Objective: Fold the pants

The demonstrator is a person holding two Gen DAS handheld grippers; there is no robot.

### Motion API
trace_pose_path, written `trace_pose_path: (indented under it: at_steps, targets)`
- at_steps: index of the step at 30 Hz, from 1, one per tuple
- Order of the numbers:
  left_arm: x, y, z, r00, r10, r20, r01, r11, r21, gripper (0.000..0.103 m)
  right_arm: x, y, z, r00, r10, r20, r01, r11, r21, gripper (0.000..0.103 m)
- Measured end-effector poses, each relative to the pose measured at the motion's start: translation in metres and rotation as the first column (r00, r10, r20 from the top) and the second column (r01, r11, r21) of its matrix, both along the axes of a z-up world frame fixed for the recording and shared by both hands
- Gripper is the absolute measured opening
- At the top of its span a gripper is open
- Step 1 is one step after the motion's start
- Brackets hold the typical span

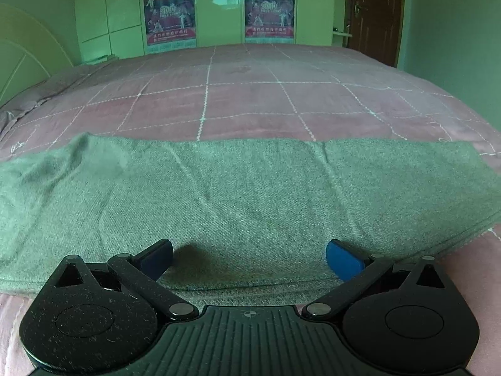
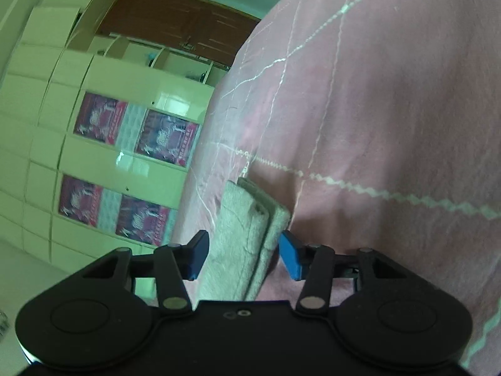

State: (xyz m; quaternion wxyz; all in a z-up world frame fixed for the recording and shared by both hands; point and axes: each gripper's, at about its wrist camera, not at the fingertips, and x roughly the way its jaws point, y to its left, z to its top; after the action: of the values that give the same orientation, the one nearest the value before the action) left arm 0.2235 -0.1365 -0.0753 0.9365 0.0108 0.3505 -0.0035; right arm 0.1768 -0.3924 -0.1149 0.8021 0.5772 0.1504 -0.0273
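the bed (image 1: pixel 250 100), under a pink quilted cover with white stitched lines, carries the pants (image 1: pixel 238 194), which lie across its near edge as a long grey-green band, fairly flat with a few shallow creases. from the right wrist view the same pants (image 2: pixel 247 235) show a stacked end, layers lying one on another, so at least one fold looks done, probably leg on leg. what seems left is folding the band across its length, once or twice, and smoothing it; i judge the task at roughly the middle.

the left claw (image 1: pixel 250 261) sits low at the near edge of the pants, its blue pads spread wide with cloth lying between them; it grips nothing, and whether the pads touch the fabric is hard to tell. the right claw (image 2: pixel 243 255), rolled on its side, has its pads apart on either side of the layered end, straddling it without pinching. closing there looks like the next grasp.
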Motion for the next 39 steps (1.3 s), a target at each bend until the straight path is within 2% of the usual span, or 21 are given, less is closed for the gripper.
trace_pose_path:
  at_steps: [5,6,8,10,11,13,15,16,19,22,24,26,28,31,32,33,34,35,36,37,39]
  targets:
    - [0.003,-0.008,-0.009,1.0,-0.009,-0.008,0.009,1.0,-0.026,0.103,0.019,0.01,0.007,0.996,0.046,-0.071,-0.051,0.996,-0.077,0.041]
    - [0.004,-0.01,-0.01,1.0,-0.015,-0.008,0.015,1.0,-0.016,0.103,0.024,0.012,0.009,0.994,0.053,-0.1,-0.064,0.992,-0.108,0.034]
    - [0.006,-0.012,-0.013,0.999,-0.031,-0.011,0.031,1.0,-0.005,0.103,0.033,0.016,0.009,0.986,0.074,-0.146,-0.096,0.985,-0.146,0.03]
    - [0.007,-0.012,-0.015,0.999,-0.037,-0.013,0.036,0.999,-0.015,0.103,0.041,0.019,0.013,0.98,0.089,-0.176,-0.121,0.976,-0.182,0.012]
    - [0.007,-0.011,-0.015,0.999,-0.042,-0.013,0.042,0.999,-0.019,0.103,0.044,0.019,0.013,0.976,0.096,-0.194,-0.133,0.973,-0.189,0.008]
    - [0.008,-0.002,-0.011,0.998,-0.064,-0.011,0.063,0.996,-0.06,0.103,0.046,0.022,0.023,0.976,0.106,-0.192,-0.144,0.97,-0.196,0.006]
    - [-0.001,0.022,-0.002,0.997,-0.073,0.019,0.075,0.989,-0.125,0.103,0.044,0.034,0.045,0.98,0.125,-0.155,-0.163,0.951,-0.264,0.006]
    - [-0.008,0.038,0.002,0.998,-0.045,0.04,0.05,0.99,-0.13,0.103,0.045,0.044,0.058,0.981,0.138,-0.14,-0.175,0.935,-0.308,0.006]
    - [-0.039,0.111,0.016,0.991,0.037,0.126,-0.014,0.984,-0.178,0.103,0.051,0.085,0.092,0.975,0.2,-0.096,-0.222,0.874,-0.432,0.006]
    - [-0.07,0.199,0.024,0.973,0.157,0.172,-0.128,0.978,-0.166,0.103,0.064,0.146,0.122,0.957,0.28,-0.081,-0.277,0.786,-0.553,0.006]
    - [-0.088,0.256,0.027,0.947,0.256,0.195,-0.23,0.962,-0.146,0.103,0.074,0.191,0.136,0.94,0.332,-0.08,-0.308,0.725,-0.616,0.006]
    - [-0.104,0.304,0.028,0.914,0.347,0.208,-0.32,0.935,-0.153,0.103,0.081,0.244,0.148,0.922,0.377,-0.087,-0.328,0.642,-0.693,0.006]
    - [-0.119,0.346,0.022,0.886,0.407,0.223,-0.373,0.91,-0.178,0.103,0.085,0.297,0.152,0.893,0.441,-0.09,-0.351,0.556,-0.753,0.006]
    - [-0.137,0.384,0.009,0.866,0.452,0.216,-0.421,0.89,-0.175,0.103,0.089,0.377,0.14,0.827,0.546,-0.134,-0.416,0.433,-0.8,0.007]
    - [-0.142,0.39,0.006,0.862,0.459,0.217,-0.427,0.886,-0.178,0.103,0.089,0.403,0.128,0.801,0.576,-0.165,-0.447,0.392,-0.804,0.014]
    - [-0.147,0.398,0.002,0.852,0.476,0.216,-0.443,0.877,-0.187,0.103,0.087,0.432,0.111,0.758,0.615,-0.217,-0.491,0.32,-0.81,0.031]
    - [-0.151,0.404,-0.001,0.846,0.491,0.21,-0.453,0.868,-0.203,0.103,0.087,0.455,0.092,0.701,0.646,-0.302,-0.555,0.229,-0.8,0.038]
    - [-0.154,0.408,-0.003,0.843,0.498,0.205,-0.457,0.863,-0.217,0.103,0.087,0.477,0.075,0.639,0.654,-0.406,-0.637,0.153,-0.755,0.029]
    - [-0.154,0.412,-0.006,0.84,0.503,0.201,-0.46,0.858,-0.227,0.103,0.079,0.479,0.068,0.622,0.674,-0.399,-0.655,0.168,-0.737,0.019]
    - [-0.154,0.416,-0.008,0.84,0.505,0.201,-0.46,0.857,-0.231,0.103,0.07,0.474,0.067,0.625,0.699,-0.347,-0.648,0.217,-0.73,0.02]
    - [-0.157,0.419,-0.011,0.836,0.505,0.214,-0.459,0.858,-0.23,0.103,0.057,0.457,0.07,0.679,0.661,-0.32,-0.611,0.267,-0.745,0.026]
